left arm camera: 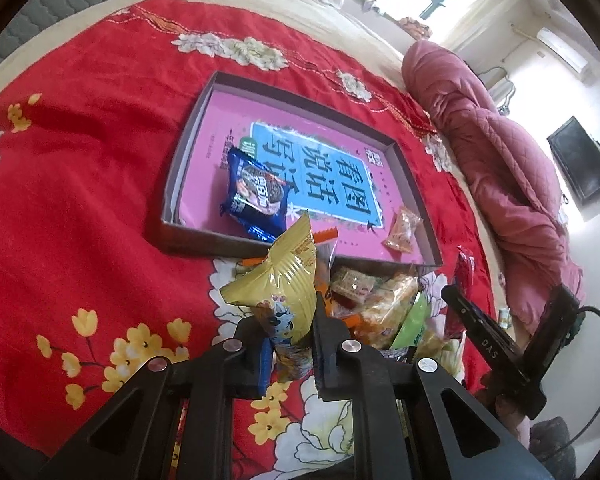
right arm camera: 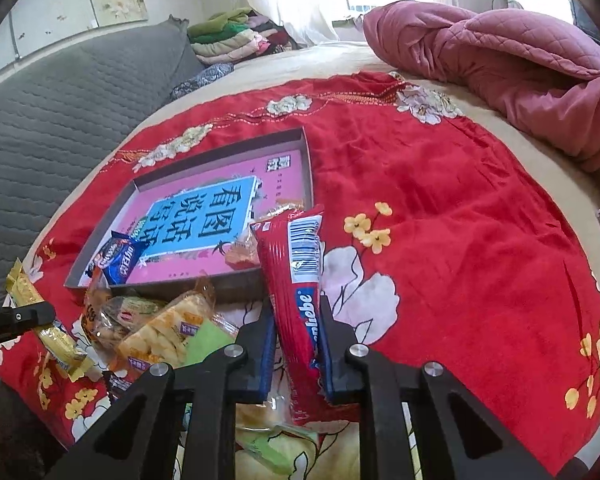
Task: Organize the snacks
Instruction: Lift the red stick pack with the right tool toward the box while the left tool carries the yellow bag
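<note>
Red snack packet (right arm camera: 300,280), apparently "…nbebe"

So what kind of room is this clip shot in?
Most likely a bedroom: the snacks lie on a bed with a red floral sheet, a bunched pink quilt beside it and folded clothes stacked by the window.

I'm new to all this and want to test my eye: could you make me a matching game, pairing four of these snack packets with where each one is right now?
Things:
1. shiny yellow crinkled snack bag
2. long red foil wrapper with a barcode
3. dark blue biscuit packet
4. small orange clear-wrapped snack

Places:
A. lying in the shallow cardboard box, near its left side
B. clamped in the right gripper
C. lying in the box near its right corner
D. clamped in the left gripper

Pairs: 1-D, 2-B, 3-A, 4-C
</note>
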A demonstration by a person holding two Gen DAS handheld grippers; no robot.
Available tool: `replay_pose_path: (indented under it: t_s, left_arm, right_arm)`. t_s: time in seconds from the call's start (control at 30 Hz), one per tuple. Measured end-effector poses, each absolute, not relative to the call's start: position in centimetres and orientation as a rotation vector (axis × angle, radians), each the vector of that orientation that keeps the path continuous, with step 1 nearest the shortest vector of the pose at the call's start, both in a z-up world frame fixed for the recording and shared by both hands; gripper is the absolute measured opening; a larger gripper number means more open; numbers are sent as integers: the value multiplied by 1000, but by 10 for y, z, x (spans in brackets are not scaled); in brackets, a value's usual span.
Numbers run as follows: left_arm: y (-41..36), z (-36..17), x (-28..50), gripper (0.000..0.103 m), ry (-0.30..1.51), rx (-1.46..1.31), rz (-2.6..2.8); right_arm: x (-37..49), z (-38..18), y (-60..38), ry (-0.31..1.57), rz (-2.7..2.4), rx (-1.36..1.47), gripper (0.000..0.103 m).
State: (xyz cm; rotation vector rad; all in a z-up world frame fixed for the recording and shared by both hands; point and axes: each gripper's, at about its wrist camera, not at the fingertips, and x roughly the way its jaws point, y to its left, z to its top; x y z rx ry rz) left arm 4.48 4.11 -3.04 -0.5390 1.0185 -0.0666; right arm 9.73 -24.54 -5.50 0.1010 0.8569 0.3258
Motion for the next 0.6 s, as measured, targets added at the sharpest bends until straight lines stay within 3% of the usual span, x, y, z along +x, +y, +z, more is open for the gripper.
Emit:
replay_pose_path:
  t_s: [0.6]
  left_arm:
    - [43, 2, 44, 16, 951, -514, -46]
  right_arm:
    - [94, -41, -245, 792, 354, 116, 19]
